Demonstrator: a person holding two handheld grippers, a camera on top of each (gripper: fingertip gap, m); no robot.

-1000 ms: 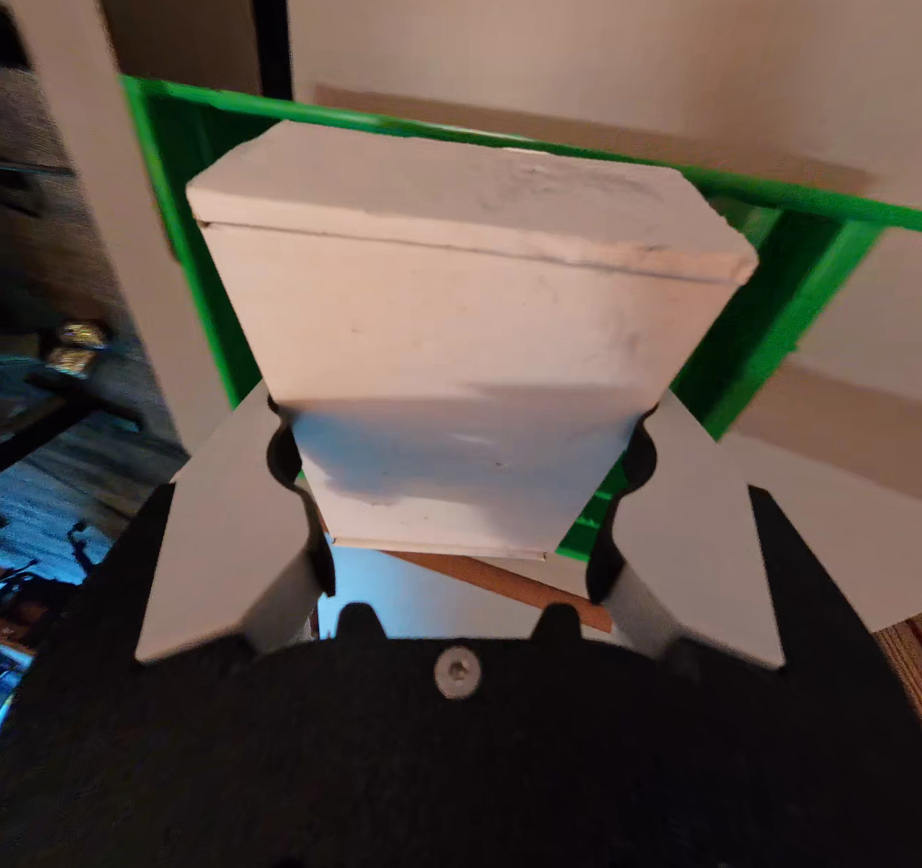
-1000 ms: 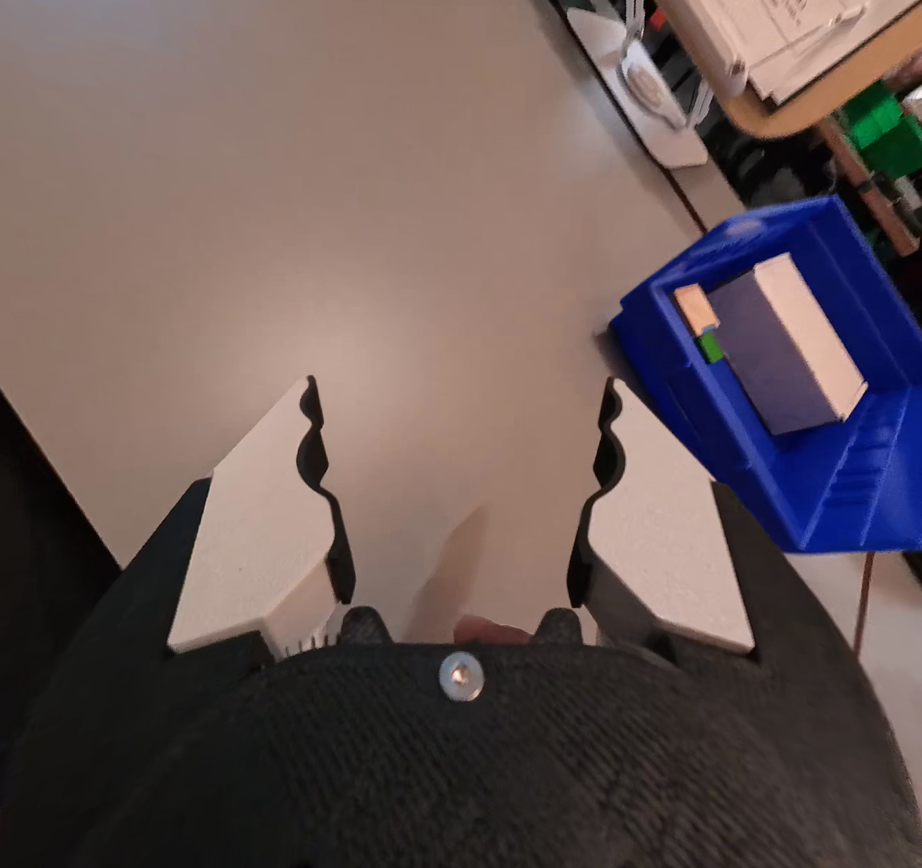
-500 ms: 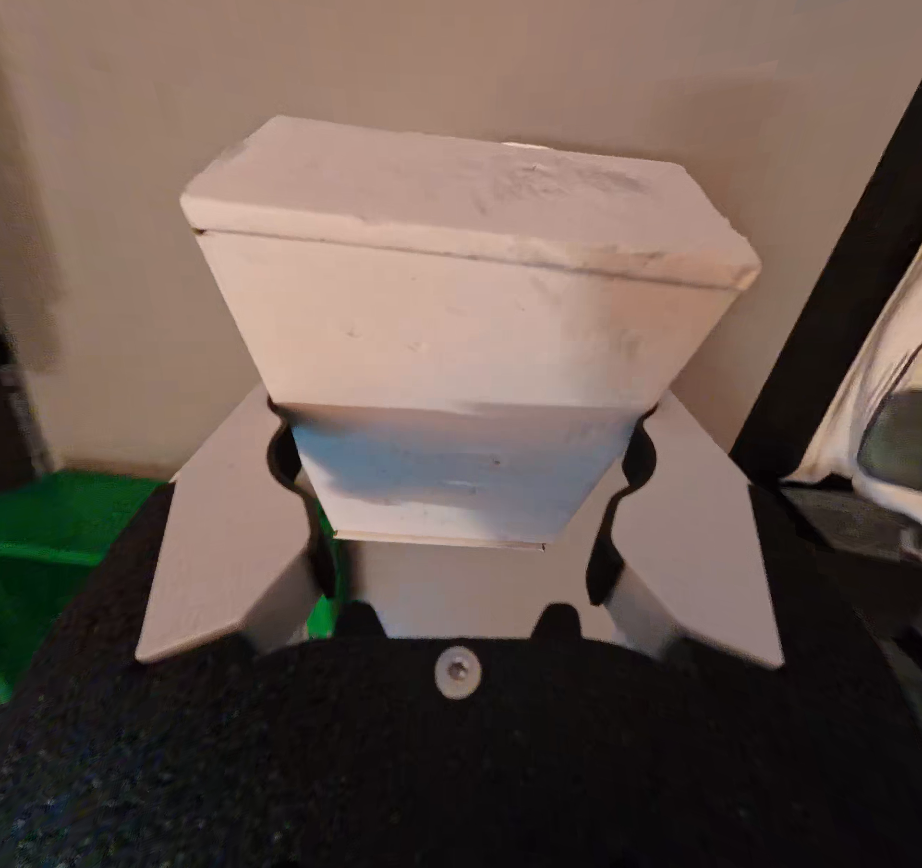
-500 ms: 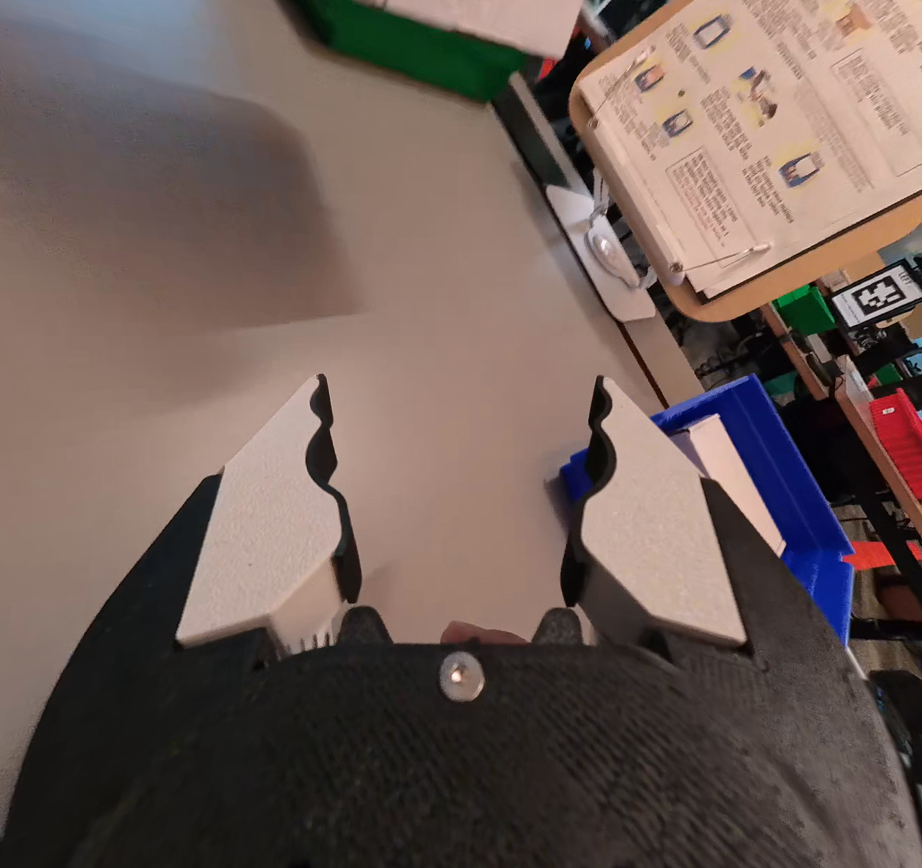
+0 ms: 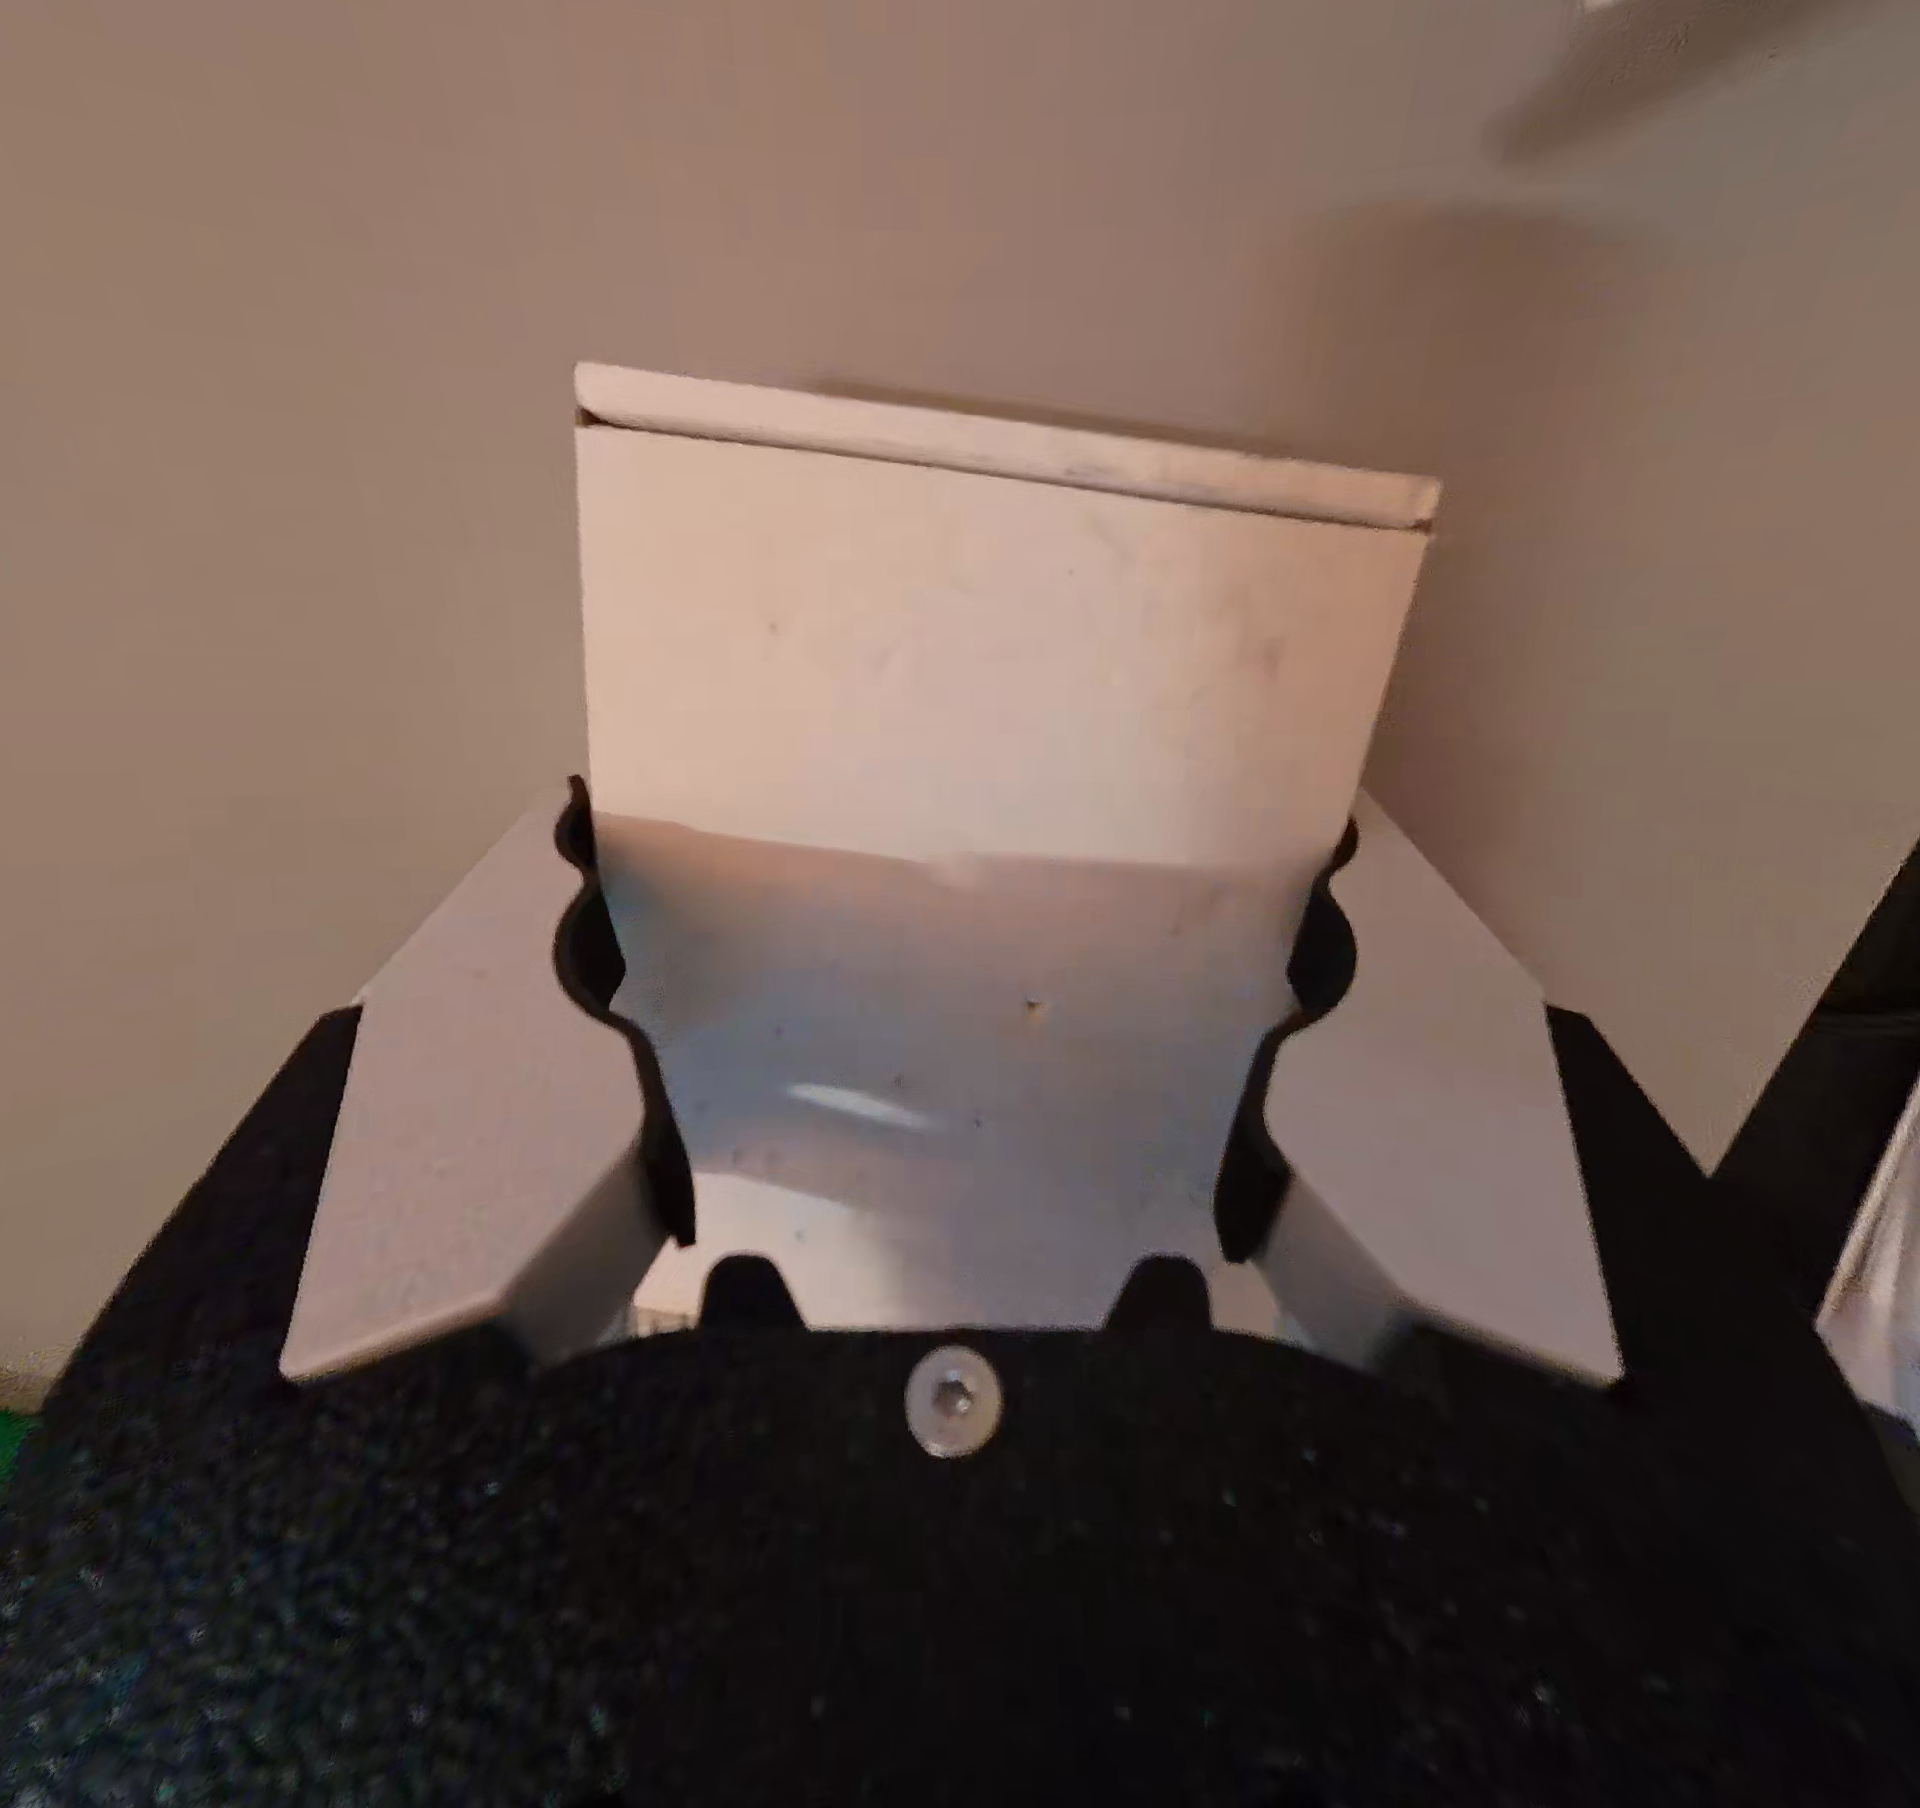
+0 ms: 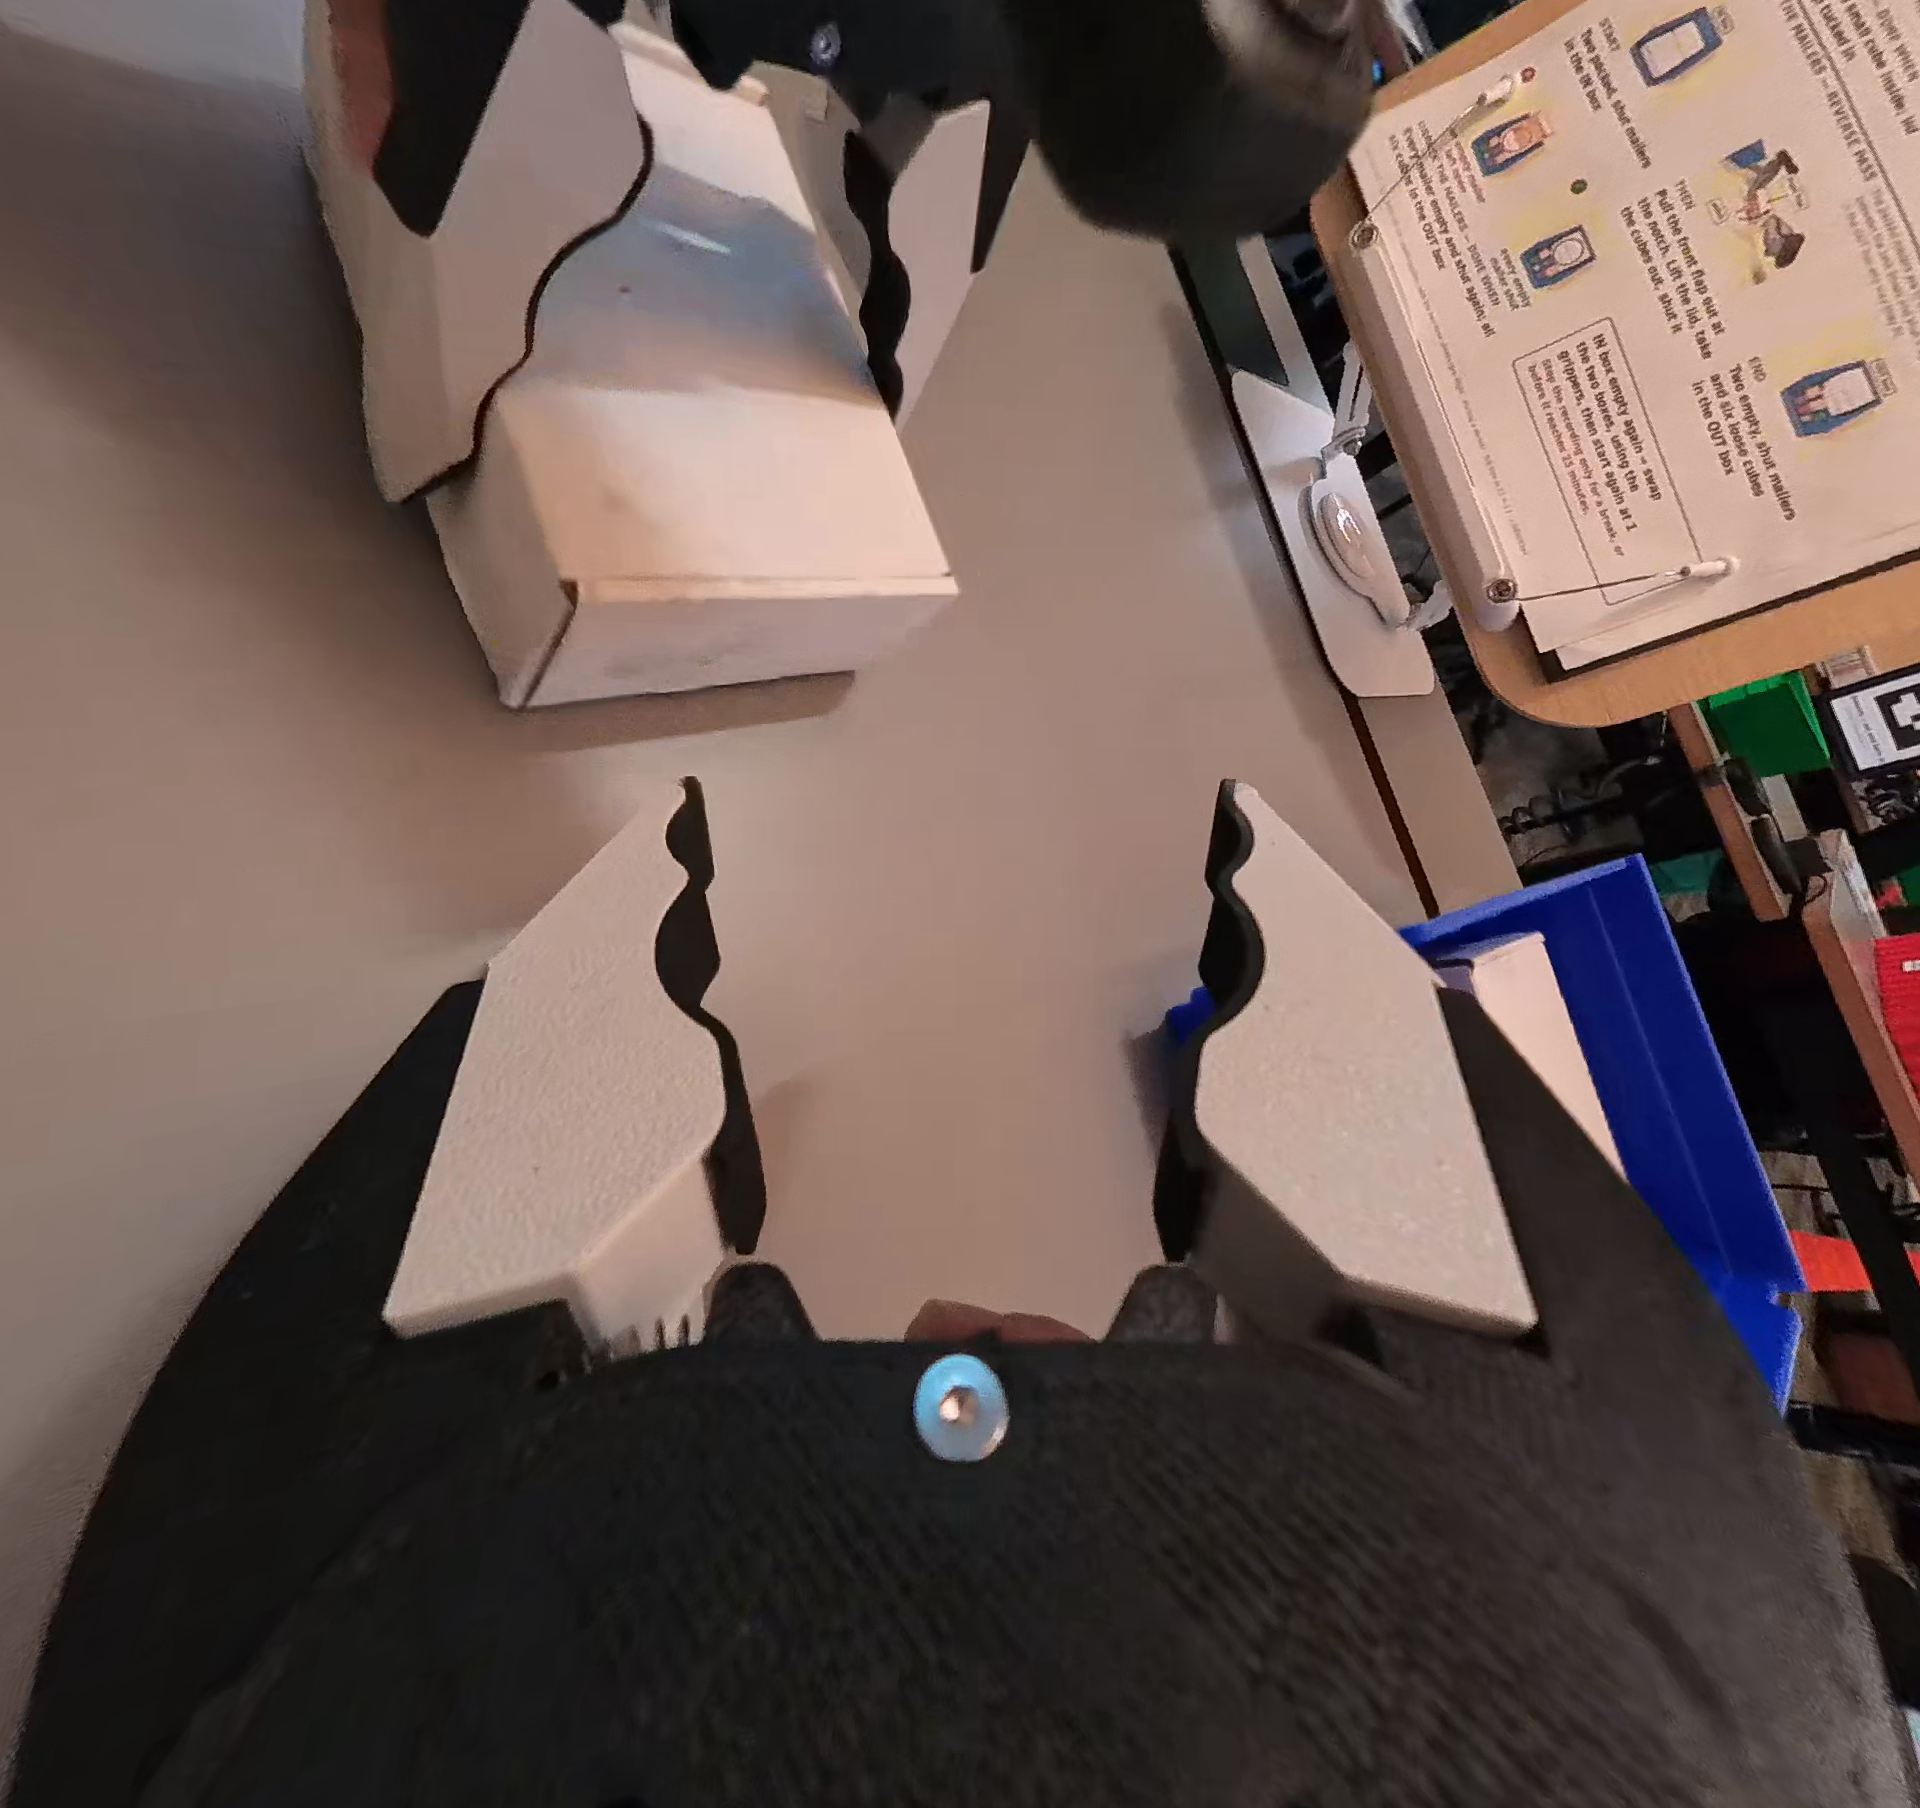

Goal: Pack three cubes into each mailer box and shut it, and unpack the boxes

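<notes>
A closed white mailer box (image 5: 987, 636) sits between the fingers of my left gripper (image 5: 961, 813), which is shut on its sides. In the right wrist view the same box (image 6: 727, 532) rests flat on the beige table (image 6: 987, 719), with the left gripper (image 6: 652, 457) over it from the far side. My right gripper (image 6: 958, 792) is open and empty, a little above the table just in front of the box. No cubes are in view.
A blue bin (image 6: 1662, 1083) stands at the table's right edge with another white box (image 6: 1517, 1010) in it. A clipboard with an instruction sheet (image 6: 1662, 304) stands beyond the edge, next to a white clamp base (image 6: 1340, 532). A green bin corner (image 5: 10, 1395) shows at lower left.
My left gripper carried the box away from the green bin and down onto the table. My right gripper turned from the blue bin toward the box.
</notes>
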